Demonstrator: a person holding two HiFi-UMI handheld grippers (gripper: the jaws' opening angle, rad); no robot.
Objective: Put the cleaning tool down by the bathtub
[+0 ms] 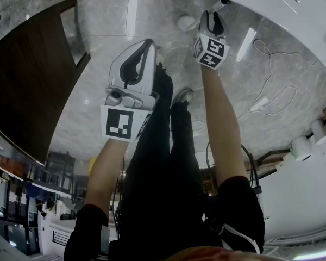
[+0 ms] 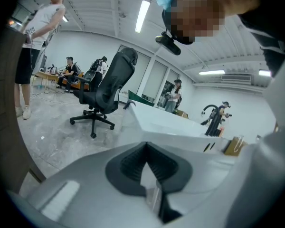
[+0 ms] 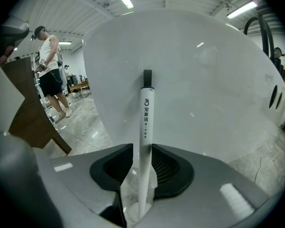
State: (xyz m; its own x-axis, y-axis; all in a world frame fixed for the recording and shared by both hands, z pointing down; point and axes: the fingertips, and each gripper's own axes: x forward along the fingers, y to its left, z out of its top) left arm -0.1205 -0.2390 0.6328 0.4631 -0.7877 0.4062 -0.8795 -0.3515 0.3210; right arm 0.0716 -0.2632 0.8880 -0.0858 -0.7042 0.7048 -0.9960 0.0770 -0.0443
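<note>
The left gripper (image 2: 146, 151) is hanging idle out to the left. Its jaws are lying together with nothing between them, aimed across the grey marbled tile floor (image 1: 103, 15) towards the open room. It is likely being kept there simply to stay out of the way, since the task needs one gripper only.

The right gripper (image 3: 142, 160) is reaching down at the foot of the glossy white bathtub (image 3: 204, 89). Its jaws are standing wide apart on either side of the cleaning tool's slender white plastic handle (image 3: 145, 113). The pads are not squeezing it – a sliver of gap is showing on the handle's left side.

The handle is standing almost upright, with its dark top end leaning on the tub's curved outer wall. Its lower end is hidden behind the gripper, so I cannot tell whether it is touching the floor. The wall seems to be doing the propping, which would be why the jaws are able to stand slack. The set-down looks all but finished; backing away without knocking the handle sideways is what remains.
</note>
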